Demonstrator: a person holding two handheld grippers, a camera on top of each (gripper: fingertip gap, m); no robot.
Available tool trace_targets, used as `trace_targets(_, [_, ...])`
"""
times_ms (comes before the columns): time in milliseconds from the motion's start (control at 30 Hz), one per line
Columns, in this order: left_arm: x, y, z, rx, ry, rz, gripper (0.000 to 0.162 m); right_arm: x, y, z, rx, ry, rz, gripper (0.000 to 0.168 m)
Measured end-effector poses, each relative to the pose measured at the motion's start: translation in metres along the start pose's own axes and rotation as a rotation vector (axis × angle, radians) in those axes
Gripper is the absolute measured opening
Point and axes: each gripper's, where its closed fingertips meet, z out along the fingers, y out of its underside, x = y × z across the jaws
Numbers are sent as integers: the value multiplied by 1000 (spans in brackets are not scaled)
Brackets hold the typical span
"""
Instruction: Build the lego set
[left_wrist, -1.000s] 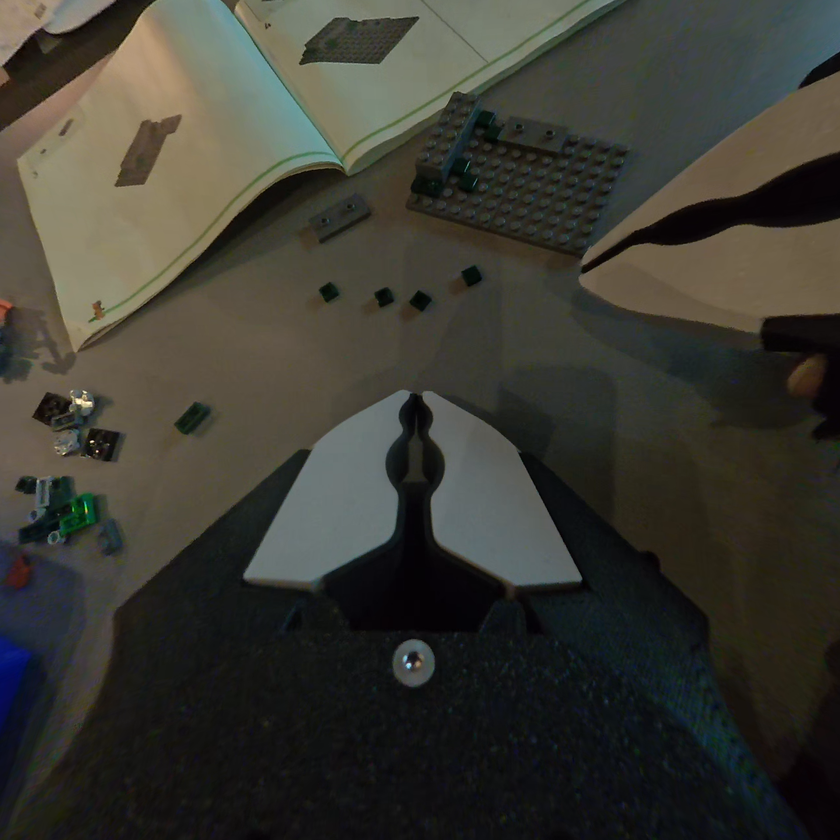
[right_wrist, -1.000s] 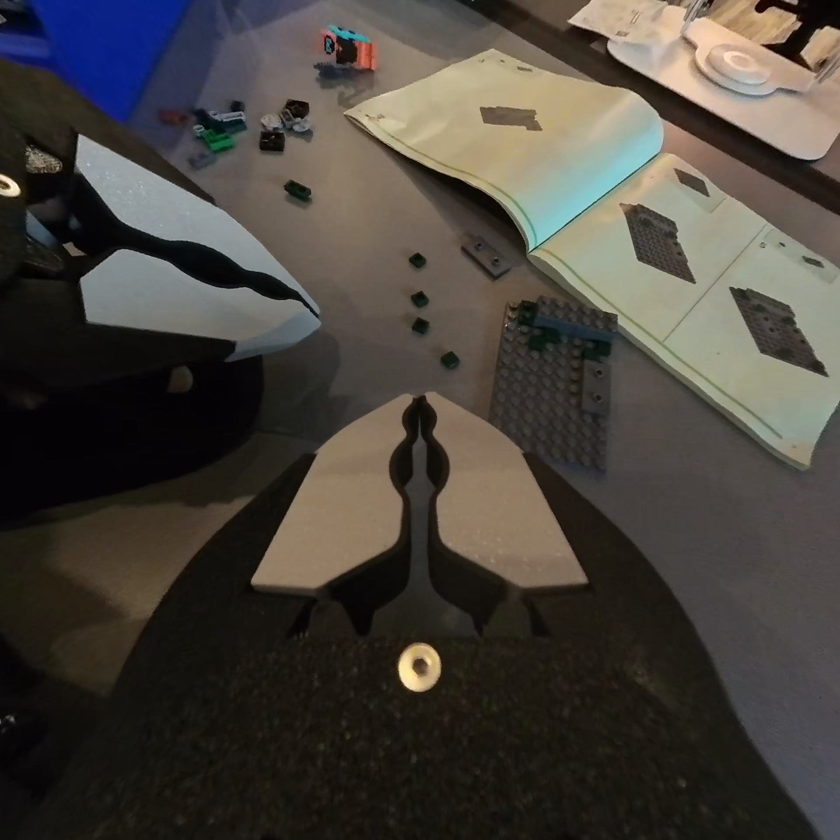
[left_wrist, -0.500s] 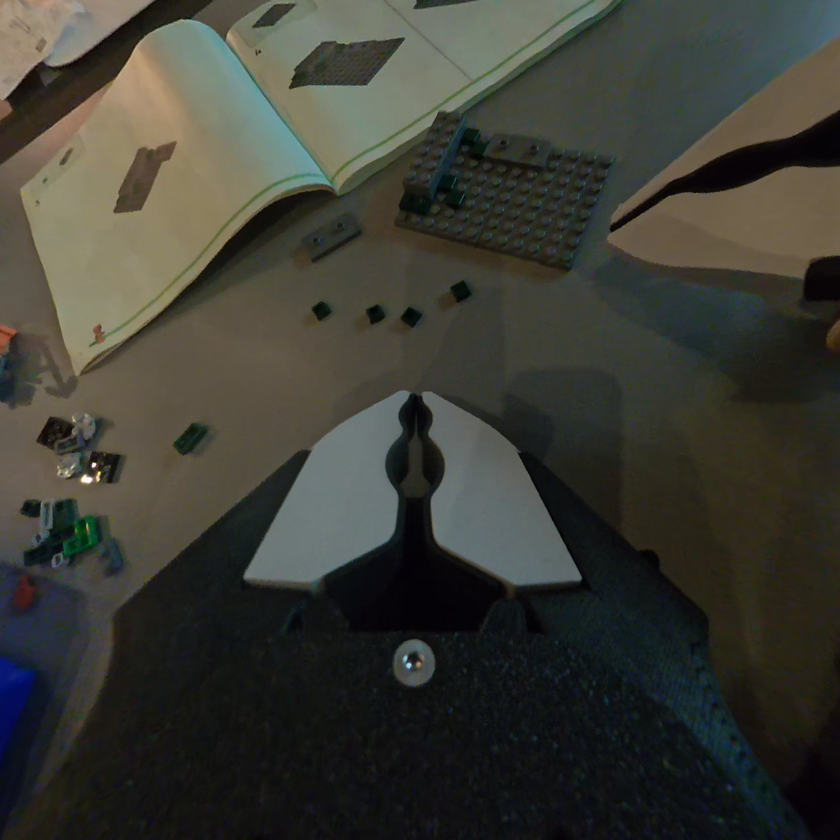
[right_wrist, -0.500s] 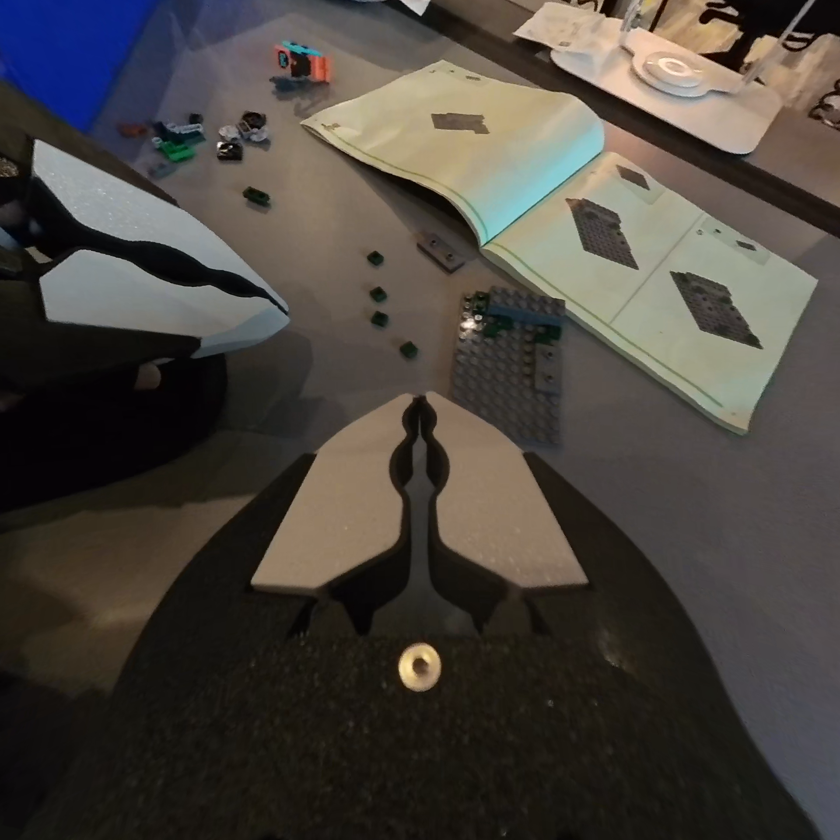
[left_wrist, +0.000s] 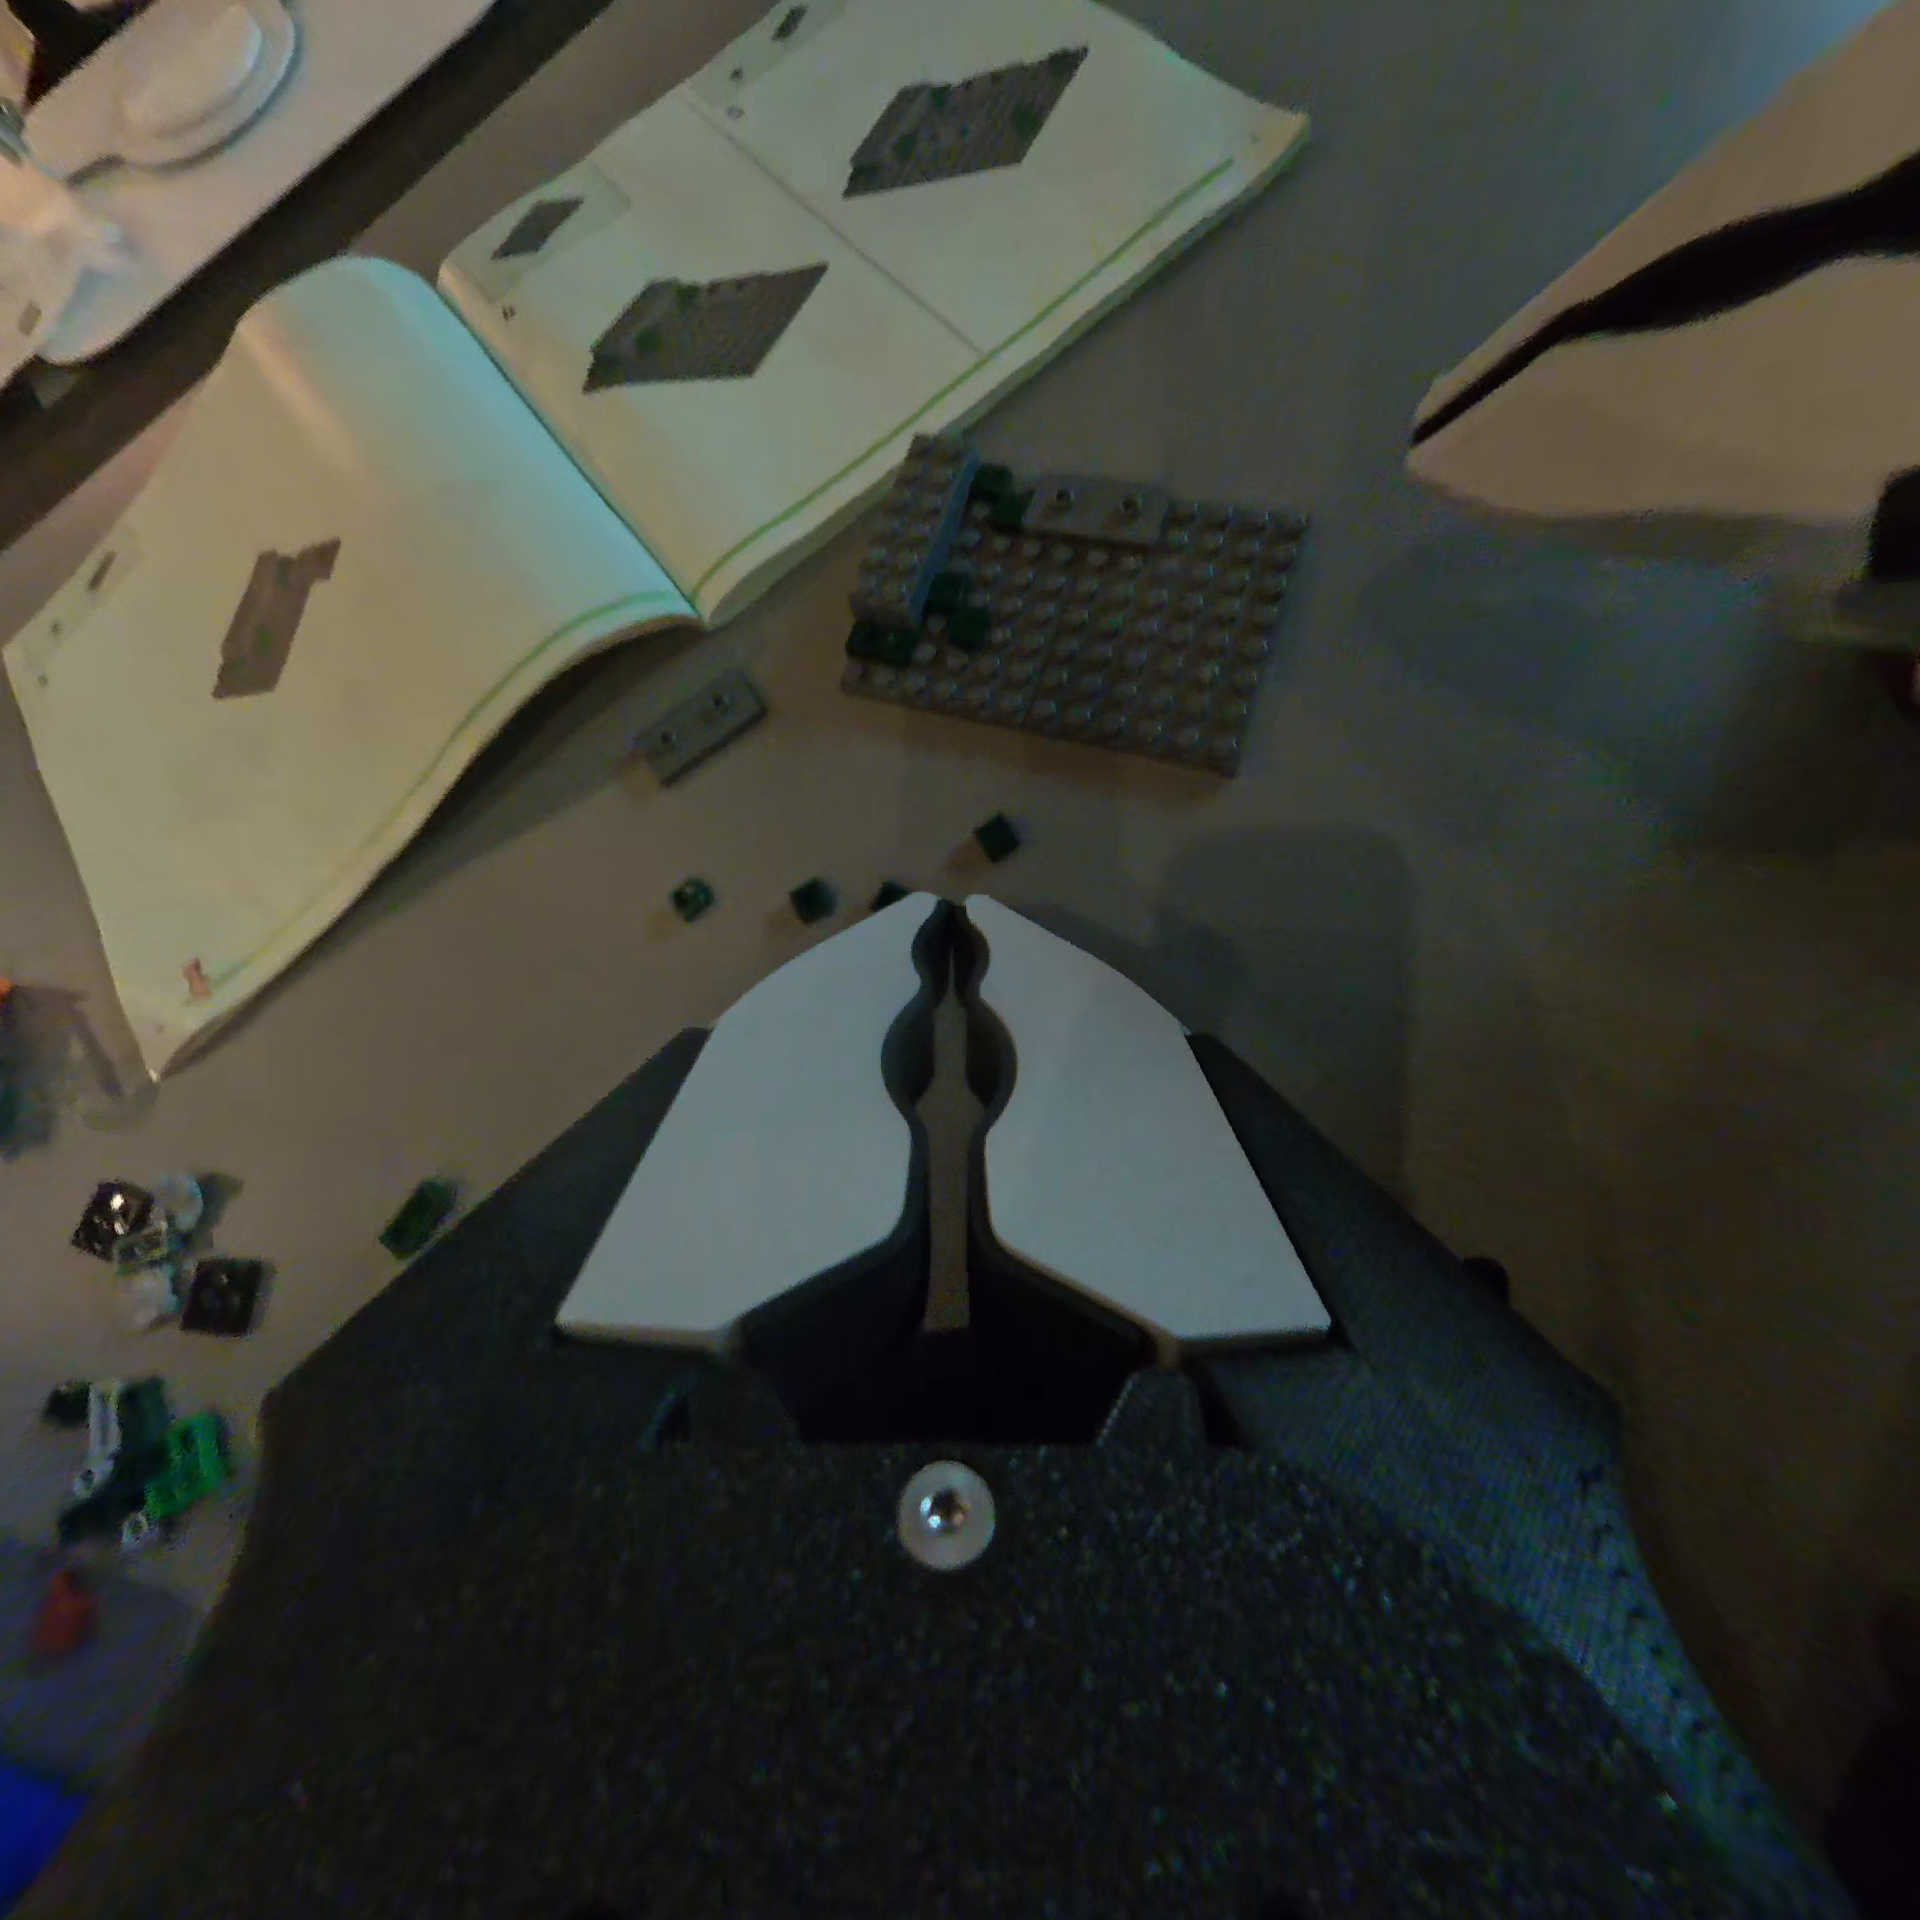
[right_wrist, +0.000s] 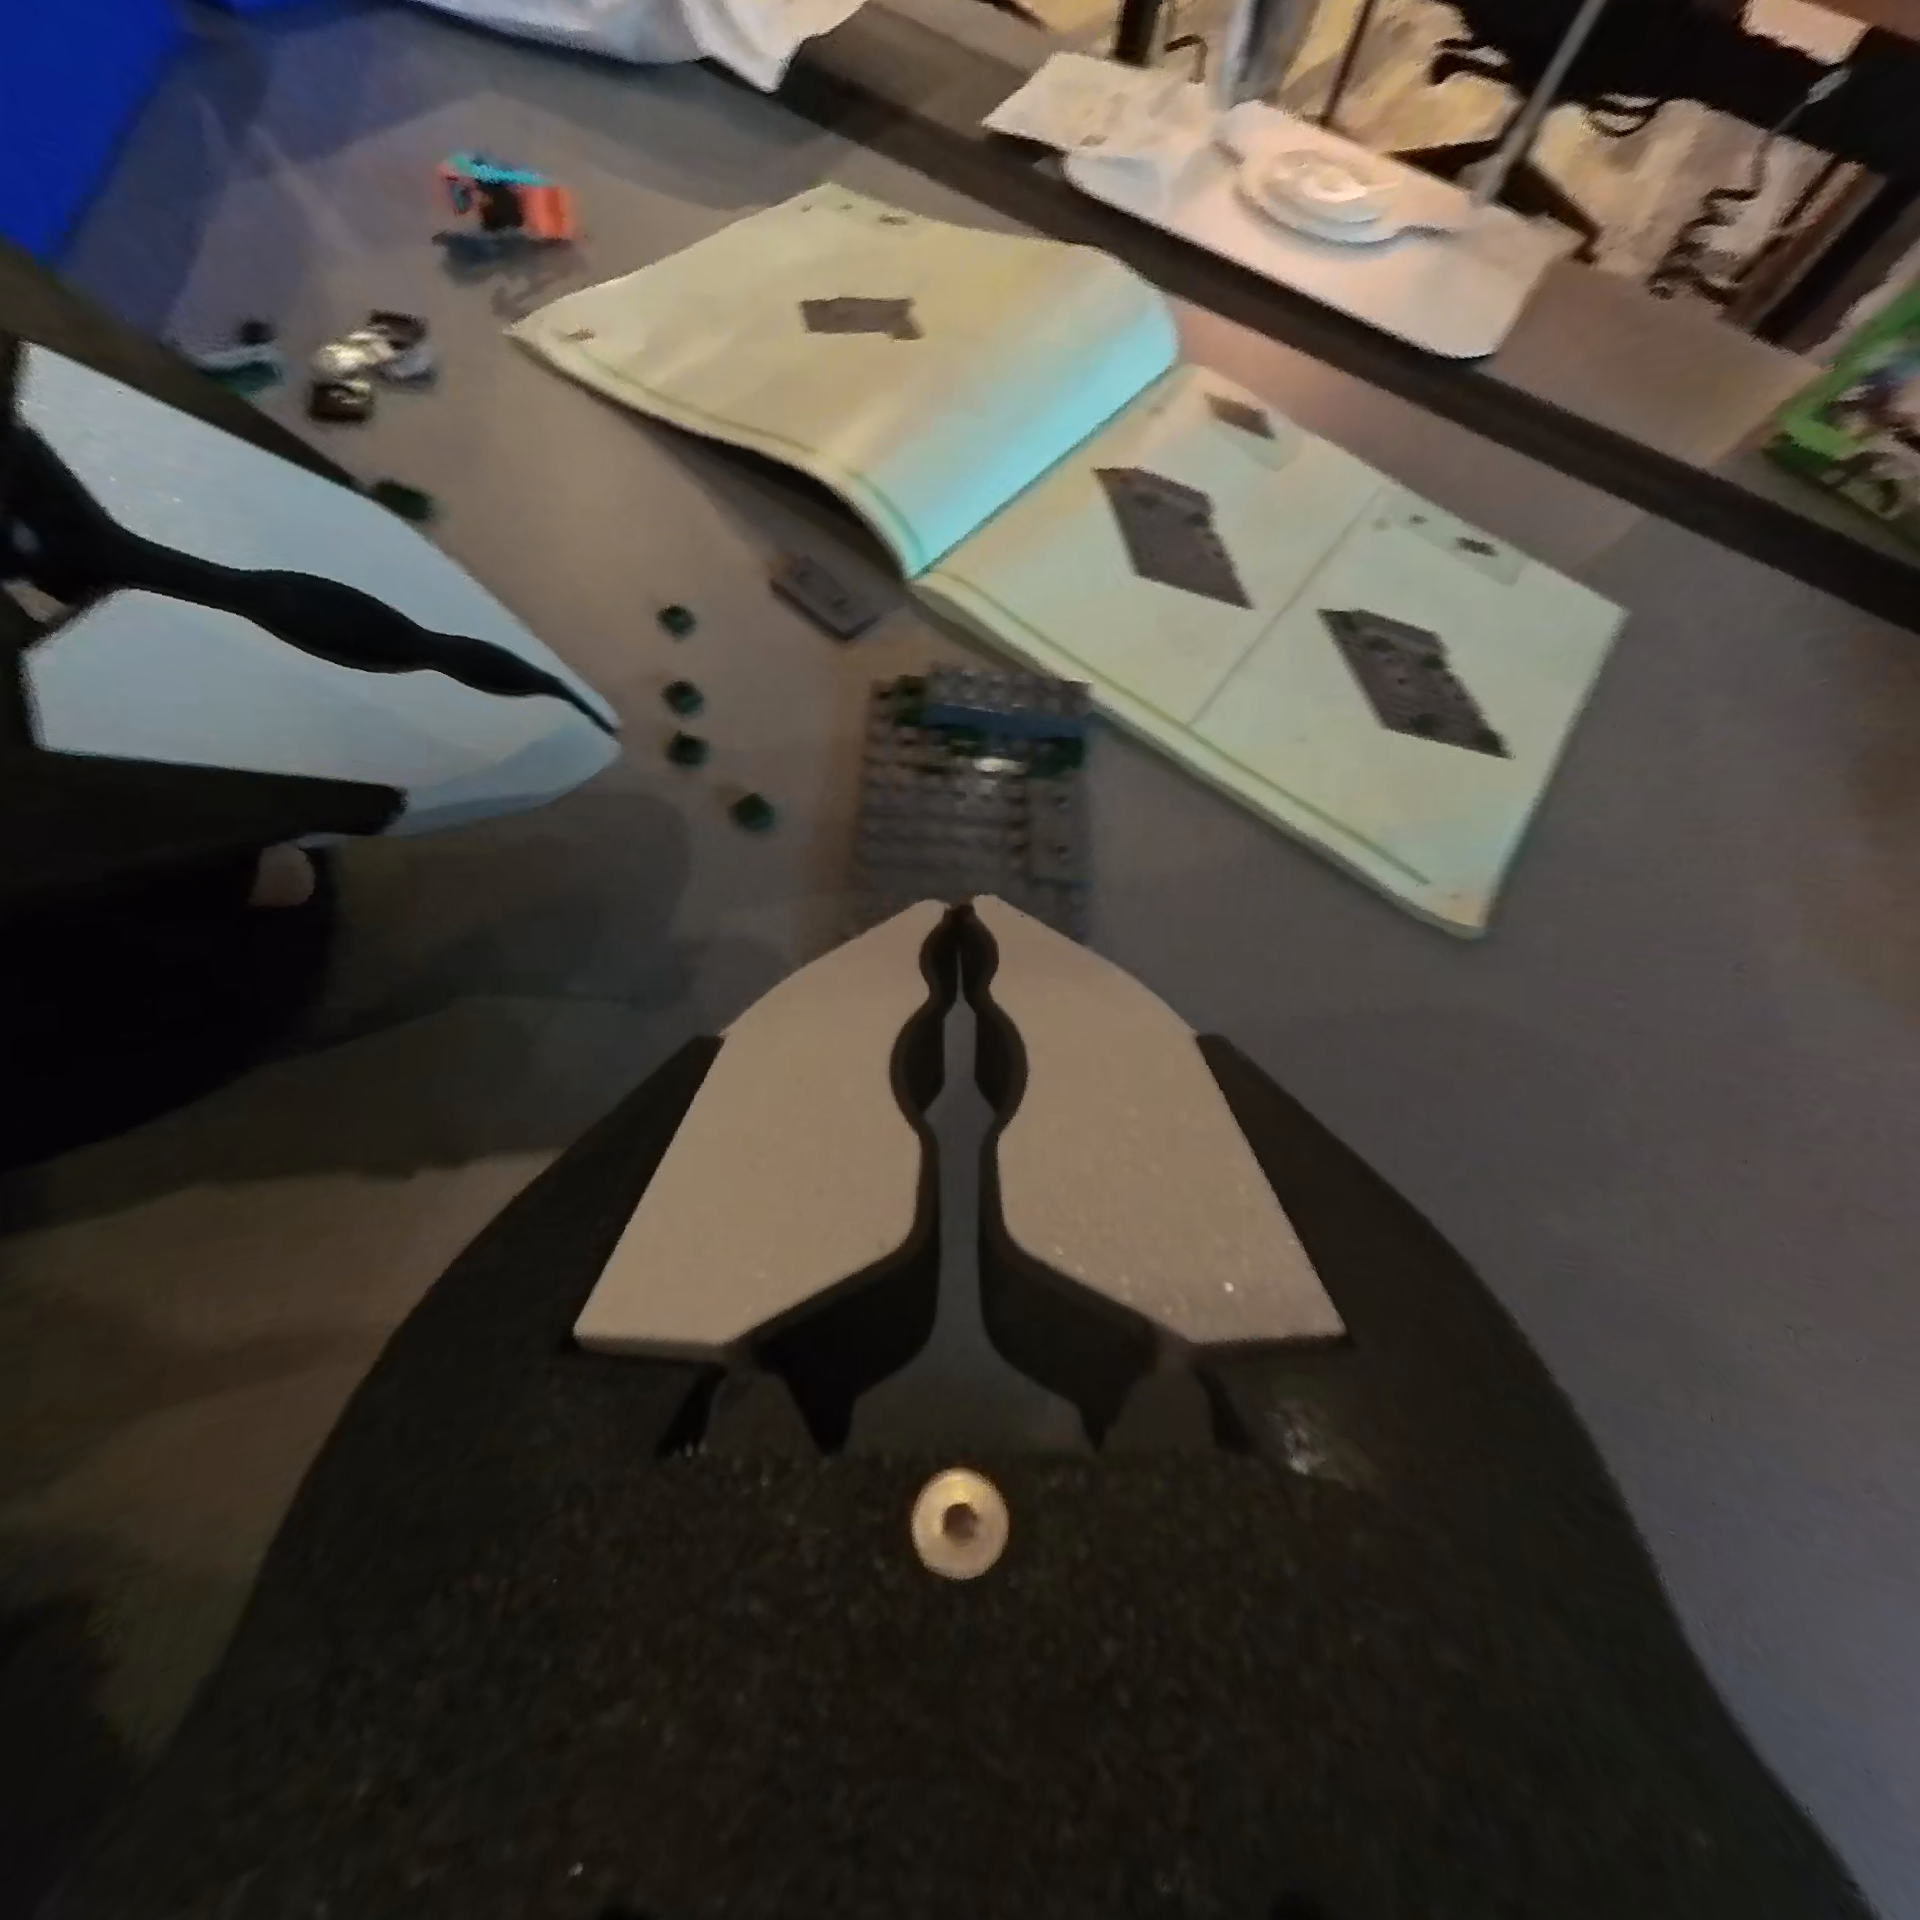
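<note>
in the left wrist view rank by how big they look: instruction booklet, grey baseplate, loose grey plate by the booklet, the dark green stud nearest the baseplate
1. instruction booklet, by far the largest
2. grey baseplate
3. loose grey plate
4. dark green stud, smallest

All lie on the table at similar depth, so the order seems safe.

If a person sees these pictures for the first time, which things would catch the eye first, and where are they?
The open instruction booklet lies pale on the grey table, at the far side. Right beside its lower edge sits the grey baseplate with a few dark green pieces on it, and small green bricks lie in a row before it. Near the camera, the left claw is shut and empty.
</note>
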Motion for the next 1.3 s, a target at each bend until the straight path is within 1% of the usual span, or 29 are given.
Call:
trace_targets(100, [-4,5,6,-17,3,-12,0,15,8,2,-14,18,21,0])
trace_targets(233, [-5,13,8,-39,-7,-3,0,17,14,4,-15,1,36,0])
trace_targets(300, [-18,16,3,-43,-44,4,0,16,12,4,-7,-5,27,0])
trace_targets(367, [-43,22,-4,-51,-79,-22,0,15,11,2,3,-19,27,0])
trace_targets(400, [-56,25,-7,-56,-89,-36,4,14,12,2,4,-26,30,0])
trace_targets(433, [-68,30,-9,-67,-91,-41,15,14,12,2,6,-33,33,0])
trace_targets(500, [-89,39,-12,-94,-85,-36,20,13,12,2,10,-45,36,0])
trace_targets(600, [-109,51,-13,-129,-20,9,26,11,11,1,22,-63,34,0])
trace_targets(700, [-115,63,-7,-193,97,33,26,8,10,1,29,-81,30,0])
trace_targets(733, [-119,66,-5,-216,108,33,26,7,10,1,32,-85,28,0])
trace_targets(833, [-115,75,-3,-300,192,52,26,6,9,0,41,-97,23,0])
trace_targets(900, [-116,78,-2,-347,200,66,23,5,8,0,48,-106,25,0])
trace_targets(1000, [-125,80,-1,-399,148,73,9,5,7,0,55,-117,32,0])
trace_targets(1067, [-128,82,-2,-426,133,54,8,4,8,0,55,-125,35,0])
trace_targets(1133, [-136,85,-3,-447,86,51,8,3,7,0,58,-133,35,0])
trace_targets(1267, [-167,89,-12,-498,-119,81,8,2,7,0,62,-148,39,0])
trace_targets(1300, [-172,89,-15,-506,-150,79,13,2,7,0,62,-150,38,0])
